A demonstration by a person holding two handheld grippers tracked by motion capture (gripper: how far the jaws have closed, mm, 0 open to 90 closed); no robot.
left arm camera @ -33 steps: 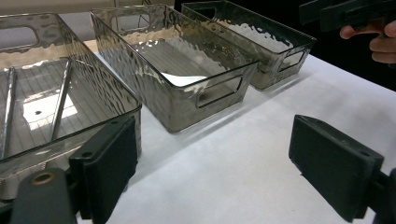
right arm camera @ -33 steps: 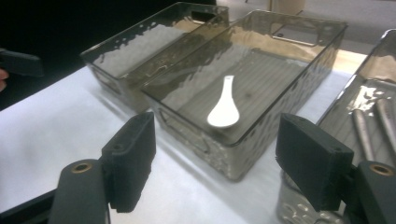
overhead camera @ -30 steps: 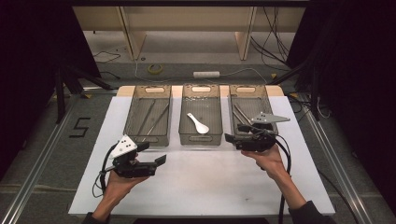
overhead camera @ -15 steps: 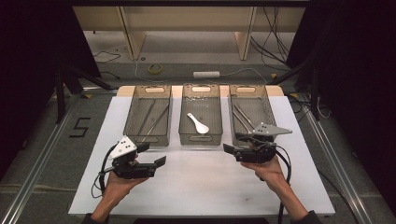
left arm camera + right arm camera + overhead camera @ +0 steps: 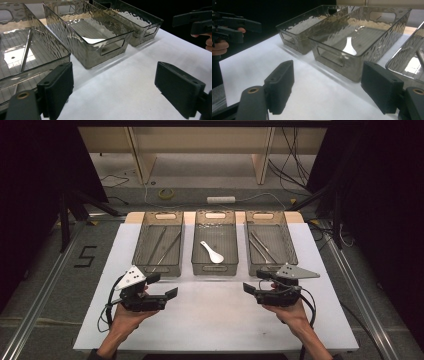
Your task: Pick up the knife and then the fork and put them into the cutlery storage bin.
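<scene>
Both hands rest low near the counter's (image 5: 215, 320) front edge, left tongs (image 5: 167, 296) and right tongs (image 5: 250, 290) pointing inward — jaws apart (nothing held); the three bins (image 5: 215, 267) stand just beyond, toward the far edge.

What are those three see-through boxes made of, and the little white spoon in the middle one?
The three boxes look like smoky grey clear plastic: you can see through the walls, which are rippled and shiny, with moulded handle holes. The spoon looks like smooth white plastic or ceramic, plain and glossy, but the pictures don't settle which.
</scene>
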